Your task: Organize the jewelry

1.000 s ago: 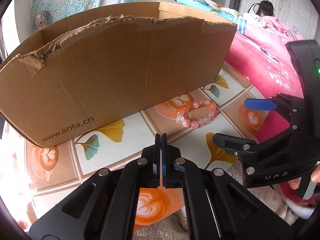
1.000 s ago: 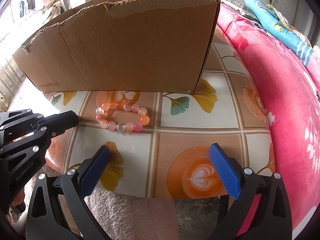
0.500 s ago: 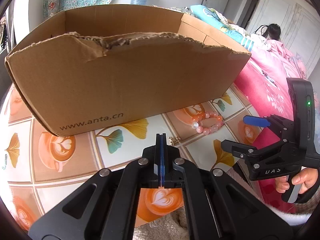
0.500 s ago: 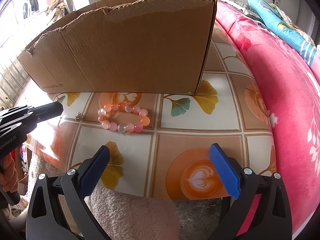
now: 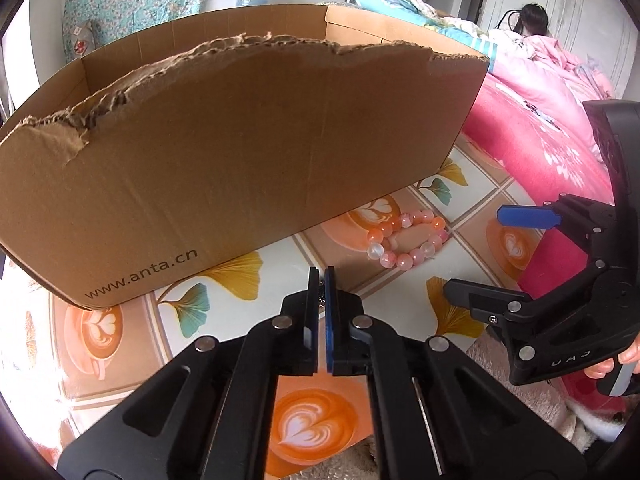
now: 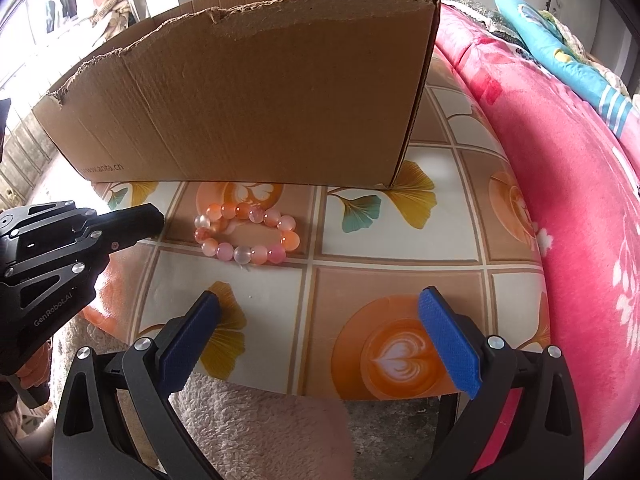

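Note:
A bracelet of pink, orange and clear beads (image 5: 400, 258) (image 6: 244, 254) lies on the patterned tablecloth just in front of a torn cardboard box (image 5: 240, 160) (image 6: 260, 100). My left gripper (image 5: 321, 276) (image 6: 154, 220) sits low over the cloth left of the bracelet, its pads a sliver apart. A tiny metal trinket (image 5: 321, 300) shows in that slit; I cannot tell whether it is pinched or lying underneath. My right gripper (image 6: 320, 300) (image 5: 474, 250) stands wide open near the table's front edge, with nothing between its blue pads (image 6: 448, 344).
The box fills the back of the table (image 6: 360, 240). Pink floral bedding (image 6: 560, 200) (image 5: 540, 152) runs along the right side, with a person (image 5: 528, 20) far back on it. A fluffy pinkish towel (image 6: 248, 420) hangs over the near edge.
The left gripper drew back, which left the small trinket bare on the cloth, then came forward again over it. The right gripper and the bracelet have kept still.

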